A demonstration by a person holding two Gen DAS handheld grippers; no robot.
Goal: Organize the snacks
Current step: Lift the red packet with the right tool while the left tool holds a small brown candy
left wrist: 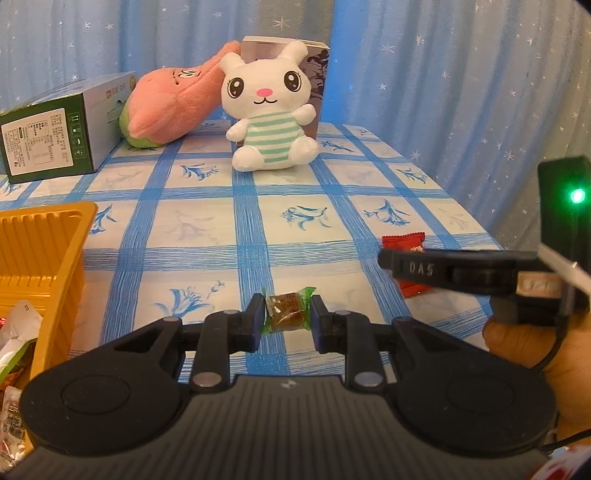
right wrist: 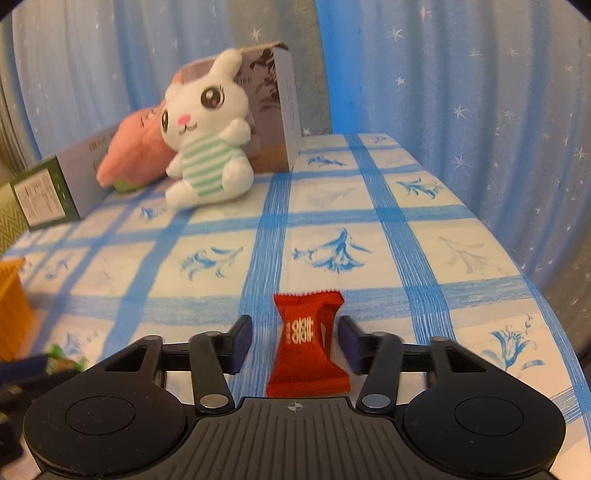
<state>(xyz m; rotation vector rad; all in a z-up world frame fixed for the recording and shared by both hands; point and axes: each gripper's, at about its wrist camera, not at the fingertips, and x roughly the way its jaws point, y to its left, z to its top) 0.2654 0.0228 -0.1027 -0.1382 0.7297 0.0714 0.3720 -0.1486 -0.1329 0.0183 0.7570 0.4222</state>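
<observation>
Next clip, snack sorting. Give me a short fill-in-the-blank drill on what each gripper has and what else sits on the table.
1. The left gripper is shut on a brown candy in a ____ wrapper.
2. The snack packet between the right gripper's open jaws is ____.
3. The white plush rabbit wears a ____ striped shirt.
4. The tray left of the left gripper is ____.

Missing words: green; red; green-and-white; orange

Table (left wrist: 303, 236) covered in white cloth with blue grid and blue floral motifs. Backed on far and right sides by pale blue curtain (left wrist: 461, 74) with small white stars, hanging in vertical folds. Grey strip (right wrist: 284, 26) between curtain panels, possibly wall. Lit evenly, warm cast on cloth.
</observation>
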